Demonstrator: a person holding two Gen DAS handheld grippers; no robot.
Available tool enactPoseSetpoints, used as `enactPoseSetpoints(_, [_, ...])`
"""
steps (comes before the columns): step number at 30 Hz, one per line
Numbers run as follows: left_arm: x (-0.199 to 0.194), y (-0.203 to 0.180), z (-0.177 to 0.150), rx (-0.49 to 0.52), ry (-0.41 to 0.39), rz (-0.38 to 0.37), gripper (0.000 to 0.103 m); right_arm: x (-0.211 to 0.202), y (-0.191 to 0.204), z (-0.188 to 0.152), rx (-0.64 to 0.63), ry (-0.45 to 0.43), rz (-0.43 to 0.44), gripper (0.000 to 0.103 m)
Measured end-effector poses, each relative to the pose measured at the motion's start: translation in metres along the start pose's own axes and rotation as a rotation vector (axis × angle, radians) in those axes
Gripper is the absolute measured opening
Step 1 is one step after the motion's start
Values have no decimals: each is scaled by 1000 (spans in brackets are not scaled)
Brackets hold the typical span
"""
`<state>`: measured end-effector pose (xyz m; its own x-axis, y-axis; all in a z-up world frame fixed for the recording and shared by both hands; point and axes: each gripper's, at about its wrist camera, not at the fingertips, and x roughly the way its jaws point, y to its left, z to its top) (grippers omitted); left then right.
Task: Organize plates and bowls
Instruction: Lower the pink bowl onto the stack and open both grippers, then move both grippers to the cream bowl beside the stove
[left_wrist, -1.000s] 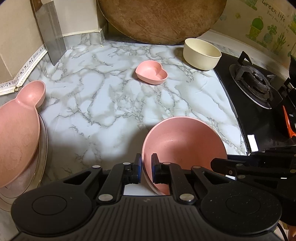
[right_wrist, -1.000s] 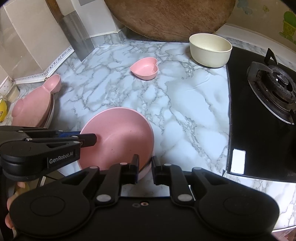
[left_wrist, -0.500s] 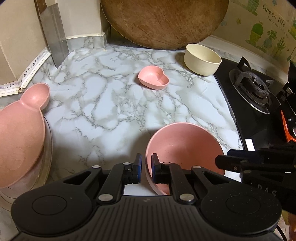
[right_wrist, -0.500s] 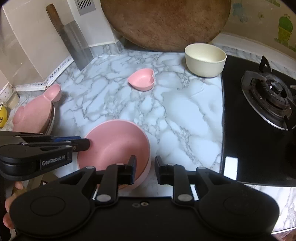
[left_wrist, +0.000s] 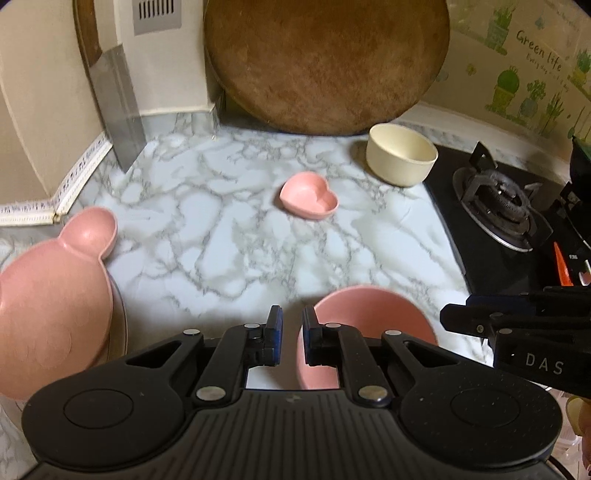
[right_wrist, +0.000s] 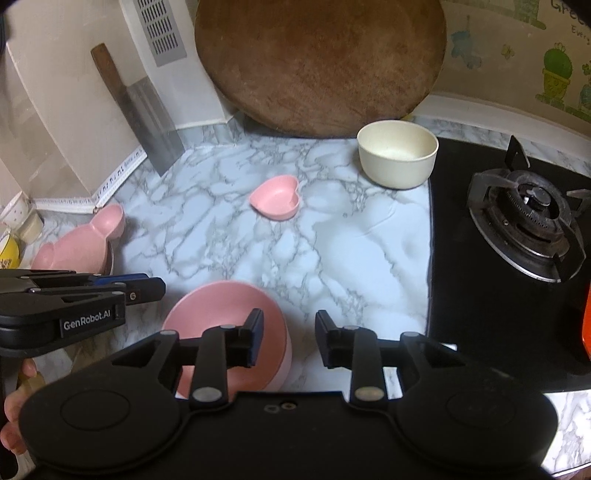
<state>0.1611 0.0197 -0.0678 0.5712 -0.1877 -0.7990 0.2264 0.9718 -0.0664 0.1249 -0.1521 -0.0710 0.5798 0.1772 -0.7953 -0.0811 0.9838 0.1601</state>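
The pink bear-shaped plate (left_wrist: 48, 314) sits far left on a stack on the marble counter (left_wrist: 221, 240), partly cut off. The pink bowl (right_wrist: 229, 314) sits near, half hidden. It looks light, hard and smooth; pinch its rim. The right gripper (right_wrist: 288, 339) is opening, empty. The left gripper (left_wrist: 290, 336) is almost closed, empty.

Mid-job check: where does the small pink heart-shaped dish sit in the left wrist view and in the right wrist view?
Left wrist view: the heart-shaped dish sits just right of centre on the marble counter, point aimed left.
Right wrist view: the dish sits just left of centre, point aimed lower left.
Shared landmark: the cream bowl stands up and to the right of the dish in both views, beside the black stove edge.
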Motion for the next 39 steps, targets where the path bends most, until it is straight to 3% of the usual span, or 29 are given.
enactPoseSetpoints(7, [-6,-9,16,19,-52,-30,15,-9,-7,11,8,-52,4,41])
enactPoseSetpoints(15, [-11,-20,33,53,-126,-73,53,-23,-17,29,3,-135,-17,61])
enactPoseSetpoints(20, [-11,-26,47,82,-162,-94,59,-27,-30,43,24,-180,-40,70])
enactPoseSetpoints(23, [-8,-30,57,84,-173,-113,67,-29,-35,51,15,-208,-58,80])
enactPoseSetpoints(27, [-2,-35,69,100,-197,-122,70,-31,-41,62,-8,-241,-75,86])
enactPoseSetpoints(30, [3,-36,79,97,-207,-134,77,-31,-47,70,-9,-277,-93,102])
enactPoseSetpoints(34, [12,-34,94,87,-211,-152,77,-26,-58,83,1,-295,-106,103])
enactPoseSetpoints(39, [26,-33,119,69,-210,-164,77,-7,-80,102,58,-251,-127,103])
